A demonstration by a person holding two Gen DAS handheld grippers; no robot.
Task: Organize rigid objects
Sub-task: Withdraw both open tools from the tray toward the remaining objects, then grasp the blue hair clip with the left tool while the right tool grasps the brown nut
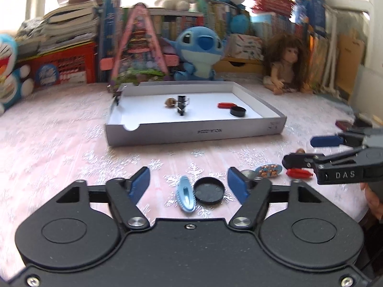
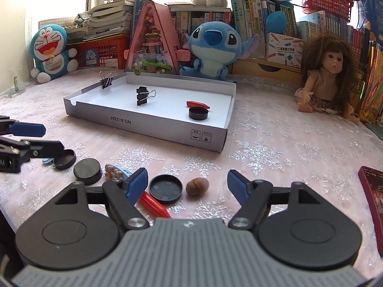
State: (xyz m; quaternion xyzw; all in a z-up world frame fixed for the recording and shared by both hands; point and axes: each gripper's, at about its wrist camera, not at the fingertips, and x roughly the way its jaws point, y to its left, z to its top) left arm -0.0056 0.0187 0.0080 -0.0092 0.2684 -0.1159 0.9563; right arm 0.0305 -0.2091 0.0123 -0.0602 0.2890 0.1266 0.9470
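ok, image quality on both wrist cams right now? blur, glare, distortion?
Left wrist view: background smeared, the Stitch plush and books soft, window top corners blown out; the tray and black cap are readable. Right wrist view: sharp throughout, tray label legible, window glare top left. Both: strong fisheye bending, dark corners.

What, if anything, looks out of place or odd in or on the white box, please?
One binder clip is clamped on the white box's left wall, unlike the other binder clip, red piece and black cap lying inside. Nothing looks spilled or damaged.

Black cap [image 1: 209, 190] beside blue clip [image 1: 186, 197]
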